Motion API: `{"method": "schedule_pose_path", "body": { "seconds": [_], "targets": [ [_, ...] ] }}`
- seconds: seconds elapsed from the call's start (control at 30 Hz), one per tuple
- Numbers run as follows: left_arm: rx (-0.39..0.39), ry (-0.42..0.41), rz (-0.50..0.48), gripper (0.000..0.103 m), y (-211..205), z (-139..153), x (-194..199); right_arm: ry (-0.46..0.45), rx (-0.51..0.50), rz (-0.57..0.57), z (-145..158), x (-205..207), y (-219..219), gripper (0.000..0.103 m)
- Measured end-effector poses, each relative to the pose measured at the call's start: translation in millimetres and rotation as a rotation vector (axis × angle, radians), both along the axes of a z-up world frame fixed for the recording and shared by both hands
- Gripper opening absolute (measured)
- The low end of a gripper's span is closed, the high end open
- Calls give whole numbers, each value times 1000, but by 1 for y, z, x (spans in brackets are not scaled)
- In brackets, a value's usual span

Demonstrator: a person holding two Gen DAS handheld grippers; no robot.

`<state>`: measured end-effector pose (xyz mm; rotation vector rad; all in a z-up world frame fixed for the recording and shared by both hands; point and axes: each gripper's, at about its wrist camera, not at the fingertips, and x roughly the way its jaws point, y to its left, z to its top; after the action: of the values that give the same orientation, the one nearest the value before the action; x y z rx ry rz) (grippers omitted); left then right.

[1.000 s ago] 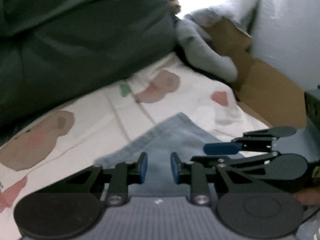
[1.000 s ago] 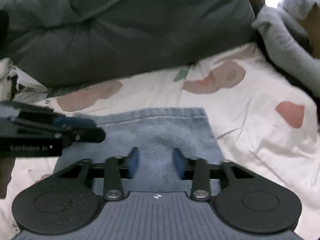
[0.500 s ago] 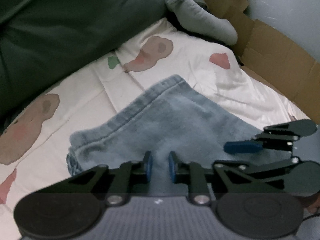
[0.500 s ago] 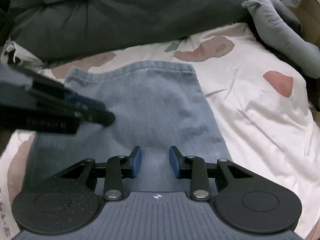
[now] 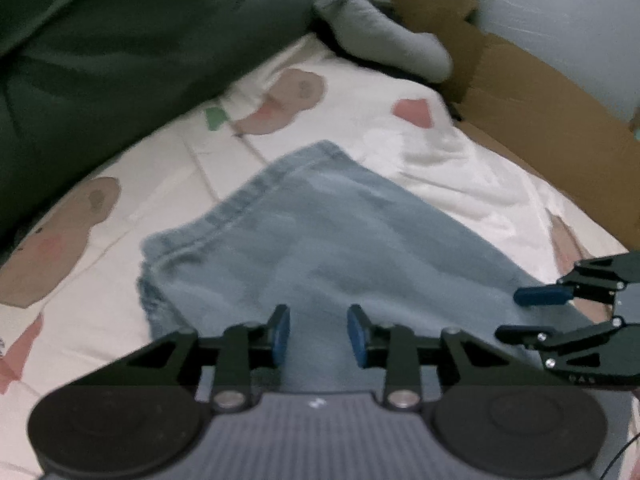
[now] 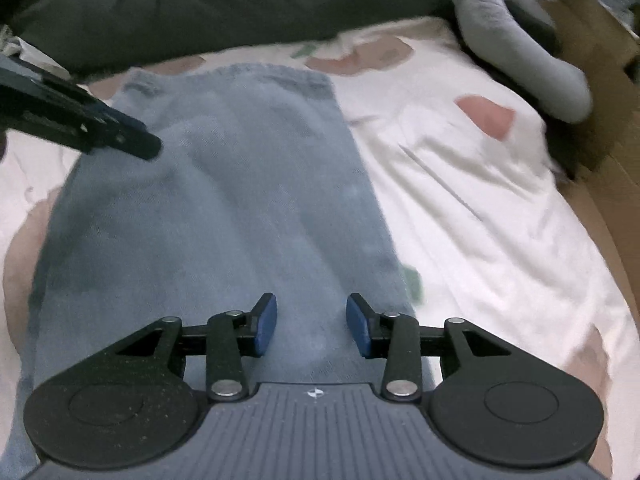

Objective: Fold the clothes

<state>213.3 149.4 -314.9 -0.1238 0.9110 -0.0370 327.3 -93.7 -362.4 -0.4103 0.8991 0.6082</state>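
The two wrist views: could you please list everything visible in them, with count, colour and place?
jeans: one, light blue denim, laid flat on the sheet, hem end toward the duvet
bed sheet: one, white with pink and brown prints, under the jeans
duvet: one, dark green, bunched along the far side of the bed
plush toy: one, grey, at the far corner of the bed against the cardboard
cardboard box: one, brown, along the bed's side by the wall
wall: pale, behind the cardboard
left gripper: black with blue pads, open above the jeans, jaws just opening, nothing between them
right gripper: black with blue pads, open above the jeans, jaws just opening, nothing between them
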Motion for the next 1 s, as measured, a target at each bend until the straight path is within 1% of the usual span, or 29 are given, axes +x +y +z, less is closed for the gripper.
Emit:
{"method": "schedule_pose_path", "body": {
  "seconds": [0.03,0.07,0.1,0.17,0.27,0.47,0.53,0.6,0.67,0.8,0.87,0.9,0.93,0.97,1.0],
  "targets": [
    [0,0,-13,43,-4,0,-3,12,2,-16,0,-4,-7,46],
    [-1,0,-27,46,-7,0,-5,24,4,-31,0,-8,-13,50],
    [-3,0,-41,46,-11,1,-8,29,1,-46,-1,-12,-19,54],
    [-2,3,-65,46,-18,0,-13,32,-10,-74,-1,-20,-29,57],
    [-11,-7,-99,46,-28,0,-16,32,-20,-115,0,-30,-43,57],
    [-24,-42,-187,45,-56,-4,-7,-11,-15,-195,5,-47,-63,57],
    [-31,-31,-221,45,-68,-12,-1,-11,-12,-239,1,-50,-70,57],
    [-31,-8,-241,42,-77,-22,3,-4,-10,-282,-5,-52,-78,57],
    [-6,13,-254,41,-85,-34,7,8,-7,-308,-11,-55,-84,57],
    [118,47,-322,42,-100,-48,10,24,-9,-302,-17,-58,-90,57],
    [131,70,-315,42,-103,-46,15,37,5,-308,-18,-57,-94,57],
    [131,83,-306,41,-104,-44,17,49,19,-324,-17,-55,-97,56],
    [123,89,-300,36,-104,-42,18,63,36,-345,-15,-54,-100,56],
    [105,87,-296,26,-102,-39,17,76,54,-365,-12,-52,-104,56],
    [86,85,-292,24,-100,-35,15,82,67,-385,-10,-53,-108,55]
  ]
}}
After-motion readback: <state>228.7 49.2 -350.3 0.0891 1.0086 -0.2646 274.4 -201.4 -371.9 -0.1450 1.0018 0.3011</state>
